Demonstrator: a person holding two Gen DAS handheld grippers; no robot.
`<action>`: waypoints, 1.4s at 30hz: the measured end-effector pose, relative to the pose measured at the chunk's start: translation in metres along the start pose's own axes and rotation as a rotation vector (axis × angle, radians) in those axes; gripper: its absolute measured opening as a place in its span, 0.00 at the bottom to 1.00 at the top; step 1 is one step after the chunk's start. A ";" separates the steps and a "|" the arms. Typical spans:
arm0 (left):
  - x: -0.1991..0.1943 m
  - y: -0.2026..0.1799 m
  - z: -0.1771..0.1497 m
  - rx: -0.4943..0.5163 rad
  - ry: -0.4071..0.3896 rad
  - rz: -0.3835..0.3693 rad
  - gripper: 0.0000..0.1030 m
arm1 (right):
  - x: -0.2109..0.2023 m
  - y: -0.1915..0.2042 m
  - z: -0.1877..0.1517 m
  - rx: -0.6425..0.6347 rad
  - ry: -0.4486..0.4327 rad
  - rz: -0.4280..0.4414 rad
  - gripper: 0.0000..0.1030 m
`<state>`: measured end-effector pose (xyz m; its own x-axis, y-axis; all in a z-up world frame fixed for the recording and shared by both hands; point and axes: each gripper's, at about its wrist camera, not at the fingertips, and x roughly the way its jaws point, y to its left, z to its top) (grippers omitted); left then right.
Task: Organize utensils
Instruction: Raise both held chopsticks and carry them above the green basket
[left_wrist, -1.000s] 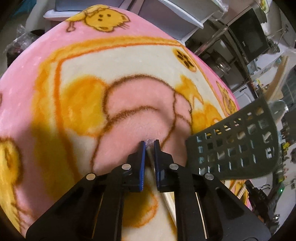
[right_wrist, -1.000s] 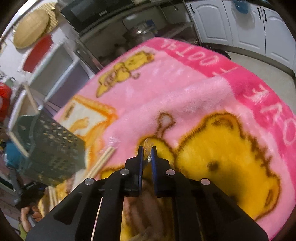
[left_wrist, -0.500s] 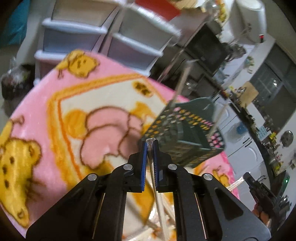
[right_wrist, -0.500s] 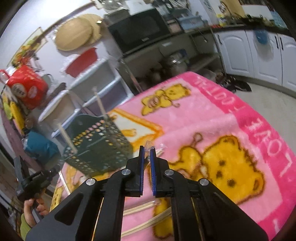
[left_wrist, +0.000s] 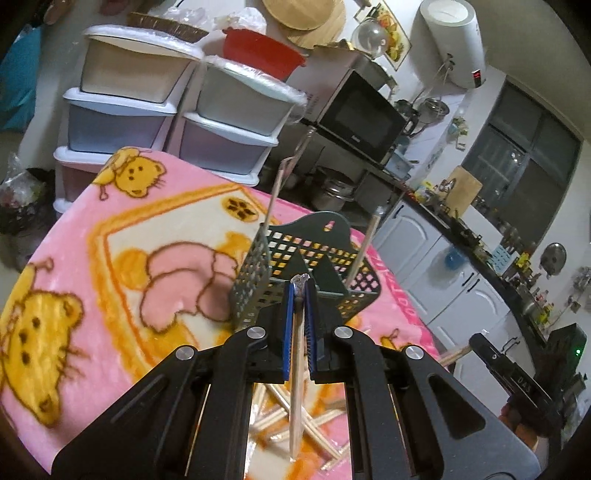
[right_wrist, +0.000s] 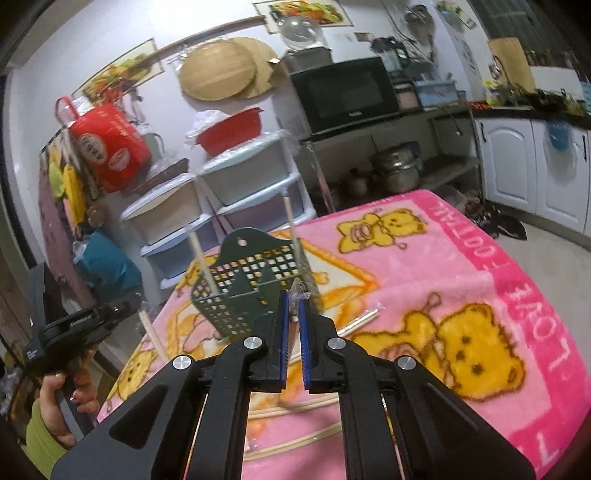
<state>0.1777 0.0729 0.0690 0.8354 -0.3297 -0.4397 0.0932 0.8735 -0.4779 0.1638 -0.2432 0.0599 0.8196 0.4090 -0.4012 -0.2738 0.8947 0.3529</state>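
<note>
We are noting both claws pinched shut, each on one wrapped chopstick. The left claw (left_wrist: 300, 295) is gripping its chopstick (left_wrist: 296, 384) near the top, wrapper tip poking above the pads, long axis hanging down toward the pink blanket (left_wrist: 74, 258). The right claw (right_wrist: 292, 314) is holding its own wrapped chopstick (right_wrist: 294, 325) likewise, shaft mostly hidden behind the pads. The dark green basket (left_wrist: 295, 266) is standing straight ahead of both claws, just beyond the tips, toward the blanket's far edge, two sticks already leaning in it. We are judging the left claw slightly nearer. Loose chopsticks (left_wrist: 317, 424) are lying below, near edge.
</note>
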 end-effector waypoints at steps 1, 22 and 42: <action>-0.002 -0.002 0.000 0.003 -0.003 -0.005 0.03 | -0.002 0.003 0.000 -0.008 -0.003 0.003 0.05; -0.037 -0.050 0.036 0.097 -0.140 -0.085 0.03 | -0.034 0.055 0.038 -0.126 -0.117 0.088 0.05; -0.046 -0.082 0.113 0.177 -0.355 0.003 0.03 | -0.004 0.111 0.113 -0.203 -0.218 0.166 0.05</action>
<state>0.1924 0.0569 0.2146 0.9683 -0.2097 -0.1361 0.1564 0.9328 -0.3246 0.1872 -0.1657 0.1958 0.8378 0.5236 -0.1549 -0.4890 0.8457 0.2138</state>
